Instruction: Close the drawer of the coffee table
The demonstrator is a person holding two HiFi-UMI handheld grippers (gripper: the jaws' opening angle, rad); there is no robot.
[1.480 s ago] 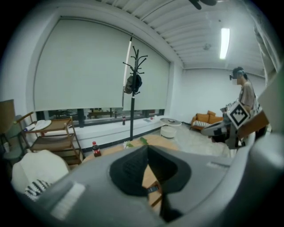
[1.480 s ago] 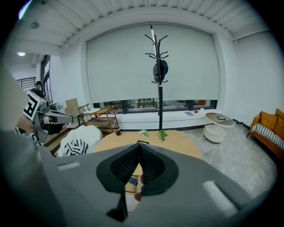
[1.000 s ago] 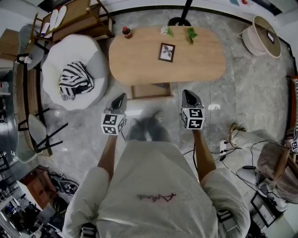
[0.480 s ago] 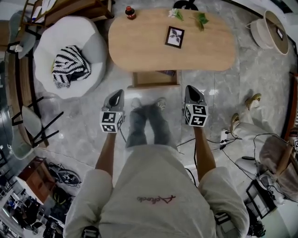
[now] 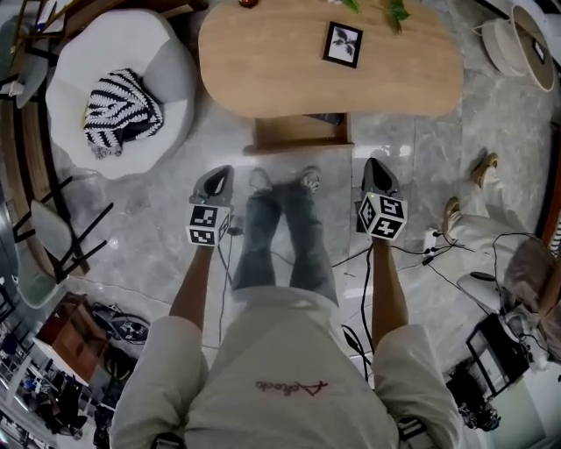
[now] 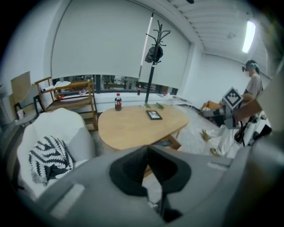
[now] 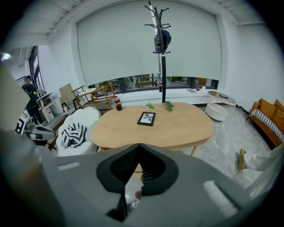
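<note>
Head view: pale marble floor (image 5: 158, 228), w/ the coffee table's oval wooden worktop (image 5: 280, 70) at top. 1 drawer (image 5: 302, 133) sticks out open from under the worktop's near edge, sth dark at its back. On the worktop: 1 picture frame (image 5: 342, 44), green sprigs (image 5: 396, 10) at the far edge. 1 white beanbag chair (image 5: 145, 53) sits by the table's left end, 1 striped cushion (image 5: 121, 110) on it. 2 loose shoes (image 5: 484, 167) and some cables (image 5: 438, 259) lie on the floor at right. 2 grippers: left gripper (image 5: 221, 172) and right gripper (image 5: 376, 163) flank the person's legs (image 5: 280, 228). Both point at the table and are apart from the drawer.

Left gripper view: fingers (image 6: 131, 170) fully together, nothing btwn them. Beyond: the worktop, 1 cola bottle (image 6: 118, 102) at its far-left edge, frame mid-top. Behind it, 1 coat stand (image 6: 151, 53). 1 wooden shelf rack (image 6: 73, 95) at left, a big roller blind (image 6: 111, 40) over the window. 1 other person (image 6: 254, 84) stands far right.

Right gripper view: fingers (image 7: 126, 166) meet tip to tip, empty. Worktop straight ahead: 1 frame, 1 bottle, 2 sprigs. At right, 1 round white tub (image 7: 219, 108) and 1 orange seat (image 7: 266, 113).
</note>
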